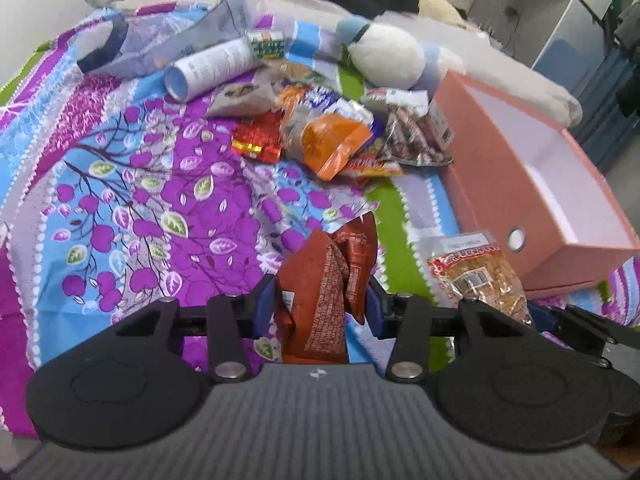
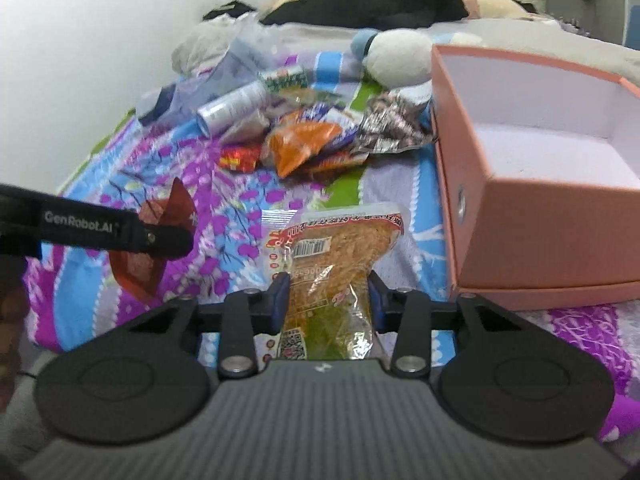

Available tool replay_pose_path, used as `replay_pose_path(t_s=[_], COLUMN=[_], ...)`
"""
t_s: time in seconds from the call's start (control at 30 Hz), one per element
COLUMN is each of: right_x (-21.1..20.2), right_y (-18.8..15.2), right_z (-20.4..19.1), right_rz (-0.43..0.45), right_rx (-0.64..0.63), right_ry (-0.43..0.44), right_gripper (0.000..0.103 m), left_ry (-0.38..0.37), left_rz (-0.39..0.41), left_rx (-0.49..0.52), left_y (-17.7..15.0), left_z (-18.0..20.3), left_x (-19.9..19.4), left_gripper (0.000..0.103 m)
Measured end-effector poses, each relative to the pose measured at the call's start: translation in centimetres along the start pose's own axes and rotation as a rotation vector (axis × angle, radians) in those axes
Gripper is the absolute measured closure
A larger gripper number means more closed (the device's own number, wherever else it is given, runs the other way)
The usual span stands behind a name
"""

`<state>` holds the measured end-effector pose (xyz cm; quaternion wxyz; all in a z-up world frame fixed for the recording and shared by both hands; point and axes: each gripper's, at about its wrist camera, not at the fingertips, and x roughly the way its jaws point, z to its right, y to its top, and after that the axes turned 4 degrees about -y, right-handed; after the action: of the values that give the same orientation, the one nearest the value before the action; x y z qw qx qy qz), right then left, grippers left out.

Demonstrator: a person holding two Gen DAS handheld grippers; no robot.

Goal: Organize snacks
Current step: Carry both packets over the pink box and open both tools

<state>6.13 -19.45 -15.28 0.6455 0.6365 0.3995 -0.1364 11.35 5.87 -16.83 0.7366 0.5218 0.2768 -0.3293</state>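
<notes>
Left wrist view: I'm clamping a brown packet [image 1: 320, 300] in my left gripper [image 1: 316, 304]; my right gripper [image 2: 326, 300] is gripping a noodle pack [image 2: 336, 264], seemingly lifted, beside the pink box [image 2: 516, 216] over open bedspread [image 2: 240, 220].

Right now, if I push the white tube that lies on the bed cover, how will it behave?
The white tube lies on its side and is round, so it would probably roll. It looks stiff, unlike the crinkled snack packets beside it. The soft bed cover may slow it, and the packets could stop it.
</notes>
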Motion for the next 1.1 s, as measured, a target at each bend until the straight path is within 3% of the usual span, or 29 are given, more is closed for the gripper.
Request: replay_pose_path(t_s=[0.63,1.1], right_x=[-10.1,-11.6], right_y=[2.9,3.6], right_z=[2.4,5.9], right_rz=[0.19,0.24], right_rx=[0.119,0.169], right_ry=[-0.087,-0.169], right_gripper=[0.061,0.061], left_ry=[-0.137,-0.232], left_rz=[0.118,0.128], left_rx=[0.086,0.195], left_y=[2.6,5.3], left_z=[6.7,12.3], left_x=[-7.1,-5.5], left_gripper=[0.051,0.052])
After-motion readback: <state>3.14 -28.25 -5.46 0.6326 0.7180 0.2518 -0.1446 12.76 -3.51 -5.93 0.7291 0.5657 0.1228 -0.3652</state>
